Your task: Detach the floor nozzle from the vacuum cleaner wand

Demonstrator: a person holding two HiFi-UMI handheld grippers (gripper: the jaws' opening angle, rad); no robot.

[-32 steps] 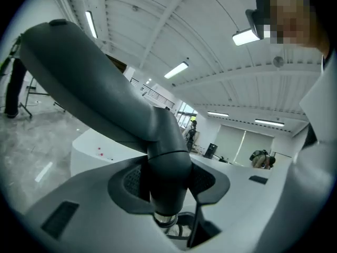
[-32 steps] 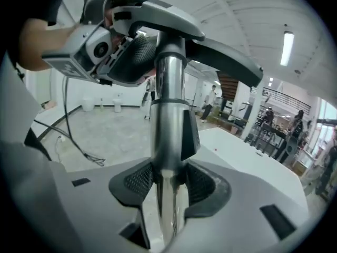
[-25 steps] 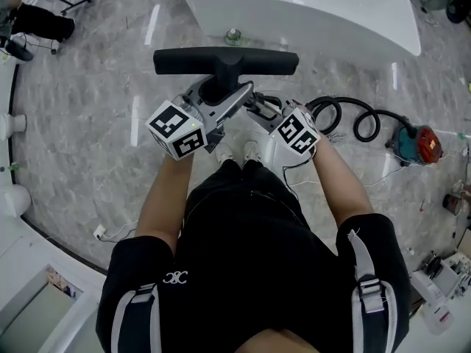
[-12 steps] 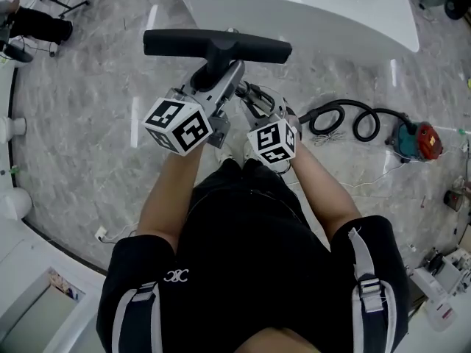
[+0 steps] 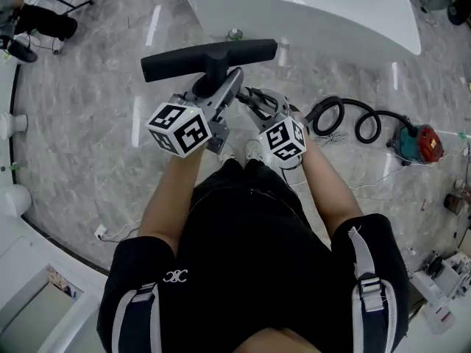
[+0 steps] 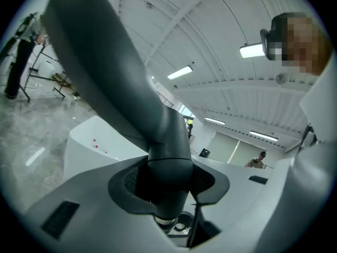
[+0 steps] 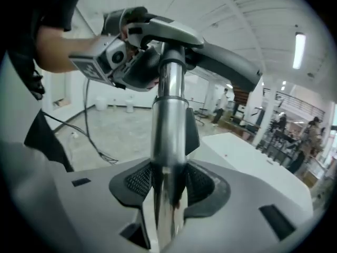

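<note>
The black floor nozzle hangs crosswise in front of me, its left end tilted lower. My left gripper is shut on the nozzle's dark neck, which fills the gap between the pads; the nozzle head rises to the upper left. My right gripper is shut on the silver wand, just below the grey joint where wand and nozzle still look joined. In the right gripper view, the left gripper sits at that joint.
A white table stands just beyond the nozzle. On the marble floor to the right, a black hose coils to the red and teal vacuum body. Cables lie near my feet. White counters line the left edge.
The nozzle has swung slightly, its left end dropping and its right end rising. The right gripper has shifted left, closer to the left one. Both grips are unchanged.
</note>
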